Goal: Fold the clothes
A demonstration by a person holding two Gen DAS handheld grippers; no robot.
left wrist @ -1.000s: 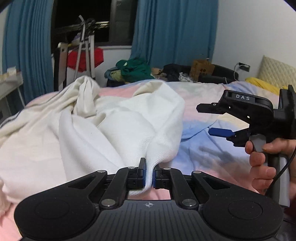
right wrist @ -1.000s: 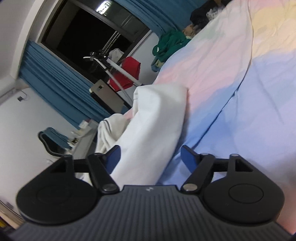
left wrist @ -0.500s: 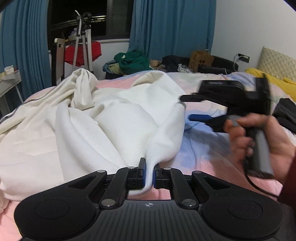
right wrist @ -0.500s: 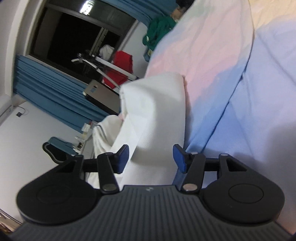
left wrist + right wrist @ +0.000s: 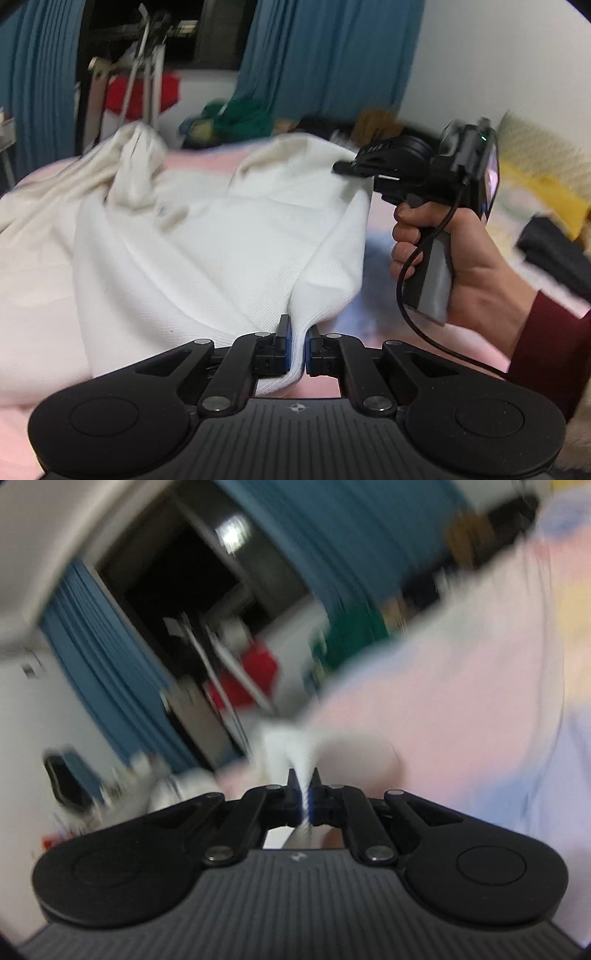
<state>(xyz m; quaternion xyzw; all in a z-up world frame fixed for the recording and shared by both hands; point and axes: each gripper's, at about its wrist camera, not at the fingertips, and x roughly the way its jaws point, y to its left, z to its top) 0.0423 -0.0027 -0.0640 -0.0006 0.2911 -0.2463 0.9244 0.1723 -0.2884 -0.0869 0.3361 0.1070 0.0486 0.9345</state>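
Note:
A large white knit garment (image 5: pixel 207 243) lies rumpled on the pastel bedsheet (image 5: pixel 354 332). My left gripper (image 5: pixel 297 347) is shut on a near edge of the white garment, low over the bed. My right gripper (image 5: pixel 303 794) is shut on another edge of the white garment (image 5: pixel 295 753); its view is blurred by motion. In the left wrist view the right gripper (image 5: pixel 341 170) is held by a hand at the garment's far right corner, lifted above the bed.
A pile of green and dark clothes (image 5: pixel 240 118) and a cardboard box (image 5: pixel 376 123) sit at the bed's far end. Blue curtains (image 5: pixel 325 55), a drying rack with a red cloth (image 5: pixel 144 92) and a yellow pillow (image 5: pixel 543 184) surround the bed.
My right gripper moved from open beside the garment onto its right corner and shut on it, now lifting it. My left gripper kept its hold.

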